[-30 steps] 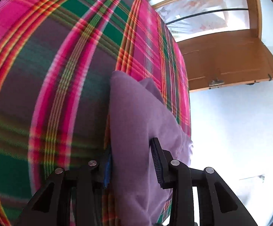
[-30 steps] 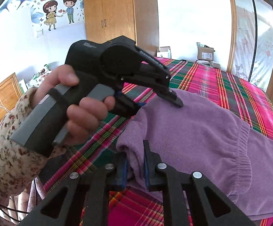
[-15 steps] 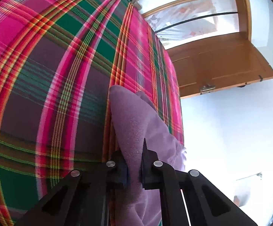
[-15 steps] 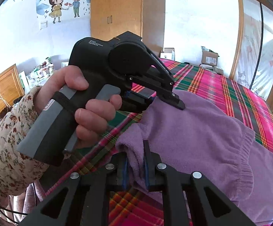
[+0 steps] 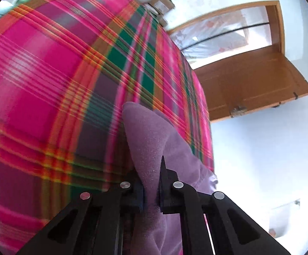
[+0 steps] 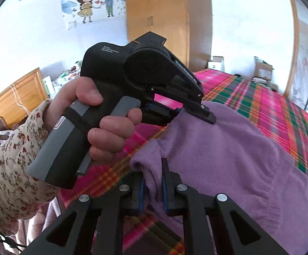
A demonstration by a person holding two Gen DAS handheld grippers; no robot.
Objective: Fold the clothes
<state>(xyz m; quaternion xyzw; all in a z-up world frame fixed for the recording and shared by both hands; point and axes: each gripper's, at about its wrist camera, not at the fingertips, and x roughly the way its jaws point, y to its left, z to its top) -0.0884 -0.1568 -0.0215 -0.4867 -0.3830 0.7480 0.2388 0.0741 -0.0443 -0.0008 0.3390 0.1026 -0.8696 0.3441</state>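
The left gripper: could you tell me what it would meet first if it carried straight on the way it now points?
The left gripper is shut on the purple garment, whose fold runs on ahead between the fingers. Past that cloth it would probably meet the plaid bedcover, though the fisheye makes the depth unclear.

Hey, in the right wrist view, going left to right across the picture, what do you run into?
Floral sleeve → hand gripping the left tongs → purple garment → plaid bedspread.
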